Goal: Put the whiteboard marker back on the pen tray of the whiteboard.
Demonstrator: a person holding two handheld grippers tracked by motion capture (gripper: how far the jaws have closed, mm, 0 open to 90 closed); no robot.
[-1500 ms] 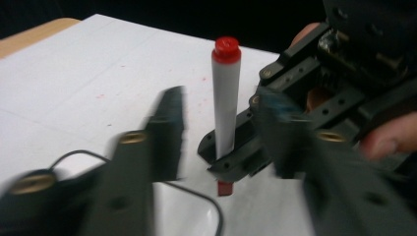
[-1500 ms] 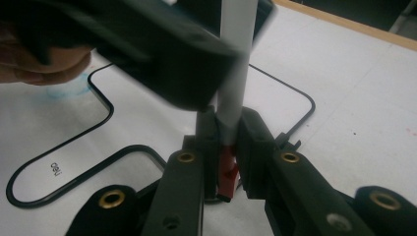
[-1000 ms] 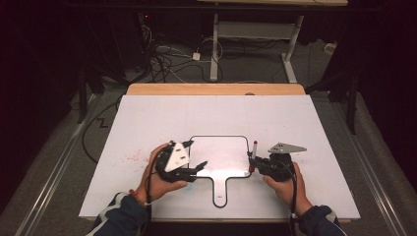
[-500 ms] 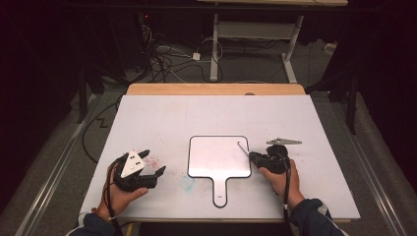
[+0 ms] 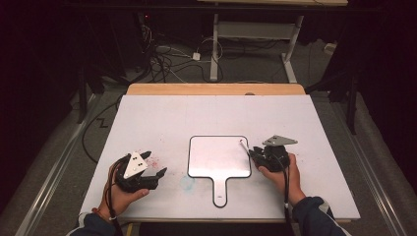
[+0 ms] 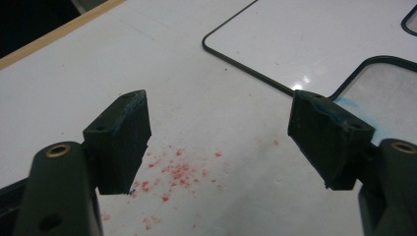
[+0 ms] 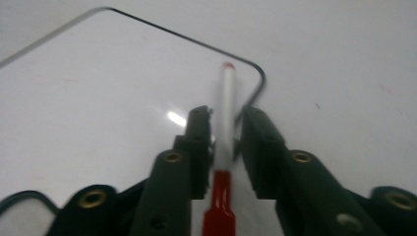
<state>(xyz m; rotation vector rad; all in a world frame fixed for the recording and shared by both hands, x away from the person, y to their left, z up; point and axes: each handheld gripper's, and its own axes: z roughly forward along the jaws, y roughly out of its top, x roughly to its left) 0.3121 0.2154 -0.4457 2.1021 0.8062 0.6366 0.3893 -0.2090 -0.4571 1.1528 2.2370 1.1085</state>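
A second ago both grippers were crowded against the small whiteboard; since then the left gripper has pulled away toward eight o'clock and now hovers over a patch of red specks on the counter, its jaws wide apart with nothing between them. The right gripper has hardly moved and is clamped on a red and white marker, whose tip sits at the board's two o'clock corner. The board lies free at the counter's centre, so writing looks likely to start.
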